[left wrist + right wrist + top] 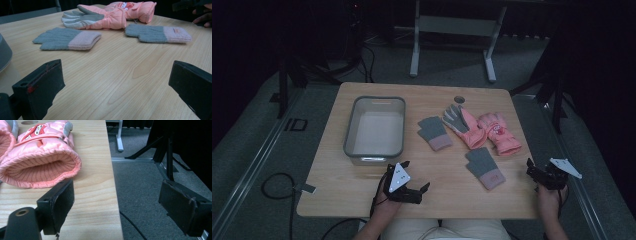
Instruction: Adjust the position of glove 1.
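Pink and grey gloves laid out beside the grey bin [374, 125], nothing gripped.

I hold the left gripper [411, 187] and right gripper [538, 172] wide and empty at the near edge, probably readying for the nearest knit glove [485, 168].

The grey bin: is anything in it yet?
Empty. The grey bin shows a bare pale floor in the high view; all gloves lie on the table.

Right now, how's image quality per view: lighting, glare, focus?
High view: dim, background near black, slight glare on the bin front rim. Left gripper view: brighter, grey knit gloves fairly sharp, near jaws soft. Right gripper view: pink glove cuff crisp, jaws slightly blurred, upper right dark.
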{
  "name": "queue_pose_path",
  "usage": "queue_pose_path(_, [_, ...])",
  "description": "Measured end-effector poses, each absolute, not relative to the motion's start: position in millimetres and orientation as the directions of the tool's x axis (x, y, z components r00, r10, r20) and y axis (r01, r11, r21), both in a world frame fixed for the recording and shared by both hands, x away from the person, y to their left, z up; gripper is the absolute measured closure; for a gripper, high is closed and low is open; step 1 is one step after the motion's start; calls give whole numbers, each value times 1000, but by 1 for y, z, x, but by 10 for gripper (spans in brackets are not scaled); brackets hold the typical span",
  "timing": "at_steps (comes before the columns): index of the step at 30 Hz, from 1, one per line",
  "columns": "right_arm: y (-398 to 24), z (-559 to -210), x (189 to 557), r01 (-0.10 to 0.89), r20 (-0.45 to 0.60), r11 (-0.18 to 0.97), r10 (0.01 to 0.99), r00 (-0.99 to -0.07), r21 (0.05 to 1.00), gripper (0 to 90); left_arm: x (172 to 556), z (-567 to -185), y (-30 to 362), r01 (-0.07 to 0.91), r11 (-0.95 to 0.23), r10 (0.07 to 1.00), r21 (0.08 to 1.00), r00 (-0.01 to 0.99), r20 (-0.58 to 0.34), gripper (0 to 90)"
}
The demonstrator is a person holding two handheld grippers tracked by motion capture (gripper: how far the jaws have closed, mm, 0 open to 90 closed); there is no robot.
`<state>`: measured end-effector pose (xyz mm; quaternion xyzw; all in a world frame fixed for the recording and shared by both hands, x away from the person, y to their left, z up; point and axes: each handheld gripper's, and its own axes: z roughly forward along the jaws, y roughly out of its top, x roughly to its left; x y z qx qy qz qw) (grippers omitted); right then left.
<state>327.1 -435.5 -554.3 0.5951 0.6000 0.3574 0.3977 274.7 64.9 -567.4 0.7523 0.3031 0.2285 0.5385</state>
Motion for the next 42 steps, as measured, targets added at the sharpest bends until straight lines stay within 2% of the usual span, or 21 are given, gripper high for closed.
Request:
queue_pose_path(9, [-435, -554, 328, 440, -58, 34, 997, 41, 897, 128, 274, -567, 65, 207, -236, 701, 949, 712, 19, 0])
queue_pose_path(24, [-437, -554, 331, 495, -48, 41, 999, 3, 868, 128, 275, -567, 66, 211, -226, 701, 951, 713, 8, 0])
queue_pose_path(30, [-442, -546, 329, 517, -45, 23, 999, 30, 856, 128, 275, -568, 65, 210, -225, 696, 952, 718, 6, 0])
queue_pose_path(35, [-440, -544, 332, 534, -48, 36, 999, 9, 845, 128, 275, -567, 66, 210, -222, 695, 952, 719, 4, 0])
queue_pose_path(42, [-437, -527, 334, 506, -47, 40, 999, 2, 862, 128, 276, -567, 66, 215, -220, 697, 951, 717, -1, 0])
